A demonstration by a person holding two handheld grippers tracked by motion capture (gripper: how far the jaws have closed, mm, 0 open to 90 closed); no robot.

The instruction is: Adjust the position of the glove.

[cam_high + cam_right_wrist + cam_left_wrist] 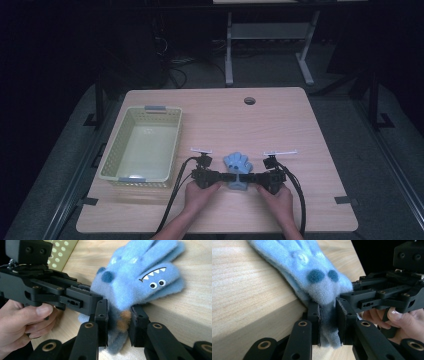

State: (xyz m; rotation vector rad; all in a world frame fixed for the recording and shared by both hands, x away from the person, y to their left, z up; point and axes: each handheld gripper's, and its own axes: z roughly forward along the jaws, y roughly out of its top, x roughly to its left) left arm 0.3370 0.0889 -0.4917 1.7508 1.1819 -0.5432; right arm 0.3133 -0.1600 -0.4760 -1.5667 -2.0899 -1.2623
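A soft blue glove with a monster face lies on the table, to the right of the pale green basket and near the table's front edge. Its finger parts point away from the person and its cuff points toward the person.

The left gripper comes at the glove from the basket side. In the left gripper view the cuff of the glove sits between its two black fingers, and they pinch the fuzzy cloth.

The right gripper comes at the glove from the side away from the basket. In the right gripper view its fingers squeeze the cuff too, by a small orange patch.

The two grippers face each other, with the glove in the middle. A hand holds each one from below.
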